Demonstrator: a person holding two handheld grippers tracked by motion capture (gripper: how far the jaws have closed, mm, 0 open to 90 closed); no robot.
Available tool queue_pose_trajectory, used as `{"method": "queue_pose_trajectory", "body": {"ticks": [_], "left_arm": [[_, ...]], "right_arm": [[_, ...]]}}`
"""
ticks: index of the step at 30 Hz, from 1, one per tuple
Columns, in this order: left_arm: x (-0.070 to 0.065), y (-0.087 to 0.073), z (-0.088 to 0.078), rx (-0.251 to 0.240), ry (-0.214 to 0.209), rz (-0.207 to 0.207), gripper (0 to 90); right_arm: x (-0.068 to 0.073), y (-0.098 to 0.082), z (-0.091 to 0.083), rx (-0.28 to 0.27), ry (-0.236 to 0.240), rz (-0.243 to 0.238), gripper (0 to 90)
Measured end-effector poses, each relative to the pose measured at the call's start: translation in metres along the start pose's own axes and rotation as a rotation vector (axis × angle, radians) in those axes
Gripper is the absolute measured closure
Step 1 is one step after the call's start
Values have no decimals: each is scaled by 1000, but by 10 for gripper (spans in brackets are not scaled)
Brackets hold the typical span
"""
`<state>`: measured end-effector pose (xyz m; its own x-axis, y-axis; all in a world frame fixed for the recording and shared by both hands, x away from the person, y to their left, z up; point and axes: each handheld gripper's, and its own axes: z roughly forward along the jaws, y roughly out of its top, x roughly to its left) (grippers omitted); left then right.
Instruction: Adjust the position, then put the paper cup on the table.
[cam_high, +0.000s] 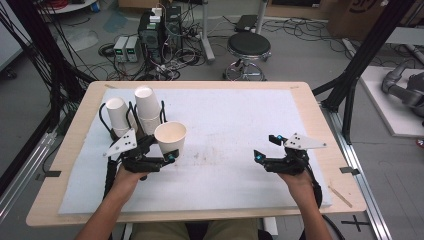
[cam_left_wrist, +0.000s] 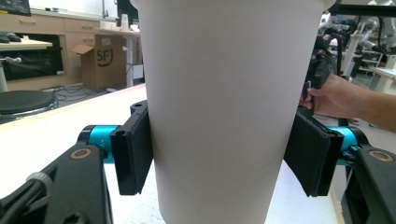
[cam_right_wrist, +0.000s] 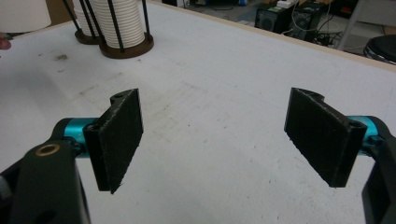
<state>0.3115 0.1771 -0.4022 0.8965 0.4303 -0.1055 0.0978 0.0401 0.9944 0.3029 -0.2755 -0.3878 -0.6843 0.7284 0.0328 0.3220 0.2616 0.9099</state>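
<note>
A lab floor strewn with cables, grey boxes and a round black stool (cam_high: 249, 46) lies beyond a wooden table (cam_high: 320, 125) covered by a white mat (cam_high: 235, 125). Two wire cup holders stand on the mat, just beyond the left gripper (cam_high: 161, 146): the nearer-to-centre holder (cam_right_wrist: 125, 46) carries a stack of upside-down white paper cups (cam_high: 147, 107), and the outer holder (cam_high: 107, 125) has upside-down white cups (cam_high: 118, 116) as well; how many are in each stack cannot be counted. One single paper cup (cam_high: 170, 138) stands upright, mouth up, and nothing shows inside it in the high view. The left gripper pinches this cup by its sides: in the left gripper view both black pads press against the white cup wall (cam_left_wrist: 224, 107), which rises between the jaws. The right gripper (cam_high: 267, 147) sits well apart to the right of the held cup, its jaws spread wide with only bare mat between them in the right gripper view (cam_right_wrist: 212, 140).
</note>
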Motion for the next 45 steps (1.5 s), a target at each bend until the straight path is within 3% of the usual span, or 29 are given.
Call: {"method": "queue_pose_trajectory", "body": {"ticks": [14, 23, 26, 30, 33, 39, 45], "left_arm": [[5, -2, 3, -10, 22, -15, 311], [15, -5, 28, 17, 53, -9, 310], [24, -10, 46, 16, 72, -35, 310], [28, -13, 67, 41, 83, -28, 312], [32, -16, 79, 41, 103, -49, 313], [38, -26, 100, 128, 142, -43, 312], [42, -33, 109, 196, 159, -40, 311]], "right_arm": [[1, -2, -1, -5, -7, -5, 202], [2, 0, -3, -12, -1, -4, 203], [1, -1, -2, -12, -4, -4, 203], [1, -1, 0, -7, 1, -8, 203], [0, -1, 1, 0, 1, -10, 203], [0, -1, -2, -3, 2, -7, 203], [-1, -2, -3, -5, 1, -5, 203]]}}
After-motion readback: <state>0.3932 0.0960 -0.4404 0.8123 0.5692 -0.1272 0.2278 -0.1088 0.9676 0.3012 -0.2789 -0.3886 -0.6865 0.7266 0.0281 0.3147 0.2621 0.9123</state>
